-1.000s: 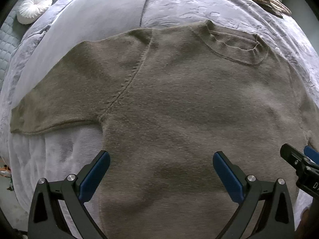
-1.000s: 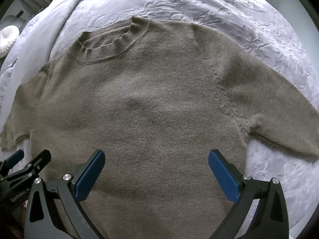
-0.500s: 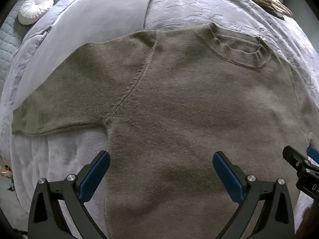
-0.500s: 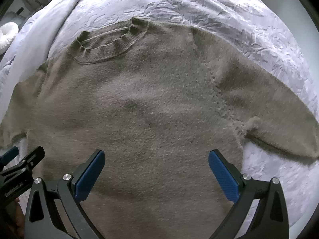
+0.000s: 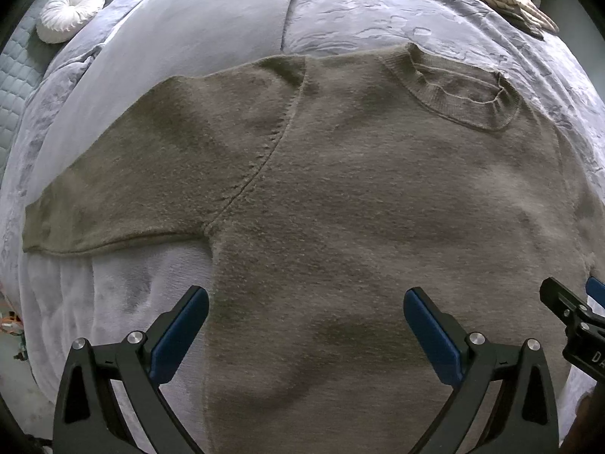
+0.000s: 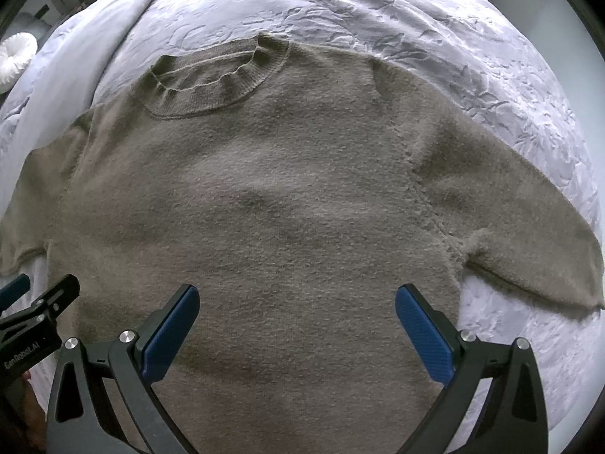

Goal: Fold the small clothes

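**On the bed, a sweater is laid flat and no fold is yet made**

Across a pale grey bedspread (image 5: 378,15), an olive-brown knitted sweater (image 5: 359,196) is seen spread face up, its ribbed collar (image 6: 211,83) toward 12 o'clock and both sleeves stretched out to 9 and 3 o'clock. The left gripper (image 5: 306,331) is held above the lower body of the garment, its blue-padded fingers spread wide and pinching nothing; the right gripper (image 6: 297,325) is held alongside, likewise spread and empty. A white round cushion (image 5: 72,11) is visible at 10 o'clock. Flattening appears to be complete, it is judged, while the folding itself remains undone: sleeves are still to be brought inward and the body doubled over.
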`<state>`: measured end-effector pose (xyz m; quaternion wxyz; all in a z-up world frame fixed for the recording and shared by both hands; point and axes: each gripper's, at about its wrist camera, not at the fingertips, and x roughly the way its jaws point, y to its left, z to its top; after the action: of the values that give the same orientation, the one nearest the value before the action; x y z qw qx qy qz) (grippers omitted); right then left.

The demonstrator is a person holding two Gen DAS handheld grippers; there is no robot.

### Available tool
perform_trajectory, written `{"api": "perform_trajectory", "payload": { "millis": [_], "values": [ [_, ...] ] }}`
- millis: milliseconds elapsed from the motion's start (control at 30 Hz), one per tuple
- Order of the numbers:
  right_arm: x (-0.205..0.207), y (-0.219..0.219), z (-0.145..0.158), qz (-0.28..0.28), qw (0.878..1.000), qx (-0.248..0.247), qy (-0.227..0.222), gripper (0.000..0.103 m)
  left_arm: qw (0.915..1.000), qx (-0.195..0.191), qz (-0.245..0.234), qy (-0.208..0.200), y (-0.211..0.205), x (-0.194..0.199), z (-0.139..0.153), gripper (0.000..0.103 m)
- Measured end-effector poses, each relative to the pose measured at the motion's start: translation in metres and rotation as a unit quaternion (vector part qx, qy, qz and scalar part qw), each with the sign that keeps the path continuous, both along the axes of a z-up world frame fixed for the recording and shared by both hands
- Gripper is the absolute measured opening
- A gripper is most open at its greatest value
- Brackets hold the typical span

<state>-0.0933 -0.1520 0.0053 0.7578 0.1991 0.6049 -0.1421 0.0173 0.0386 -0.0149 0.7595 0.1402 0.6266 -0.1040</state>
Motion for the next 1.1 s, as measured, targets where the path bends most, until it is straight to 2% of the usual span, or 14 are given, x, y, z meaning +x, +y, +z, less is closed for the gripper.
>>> {"api": "perform_trajectory", "payload": {
  "millis": [167,267,1100],
  "values": [
    [-0.001,0.002,0.002,-0.001,1.0,0.009,-0.016,0.103,1.0,0.001,0.0,-0.003,-0.001,0.001,0.0,0.103],
    [0.0,0.005,0.0,0.0,1.0,-0.003,-0.003,0.103,1.0,0.0,0.001,-0.005,0.001,-0.001,0.001,0.103],
    [0.002,0.026,0.01,0.019,0.999,-0.029,0.001,0.103,0.9999,-0.014,0.009,-0.001,0.038,0.006,0.002,0.103]
  ]
}}
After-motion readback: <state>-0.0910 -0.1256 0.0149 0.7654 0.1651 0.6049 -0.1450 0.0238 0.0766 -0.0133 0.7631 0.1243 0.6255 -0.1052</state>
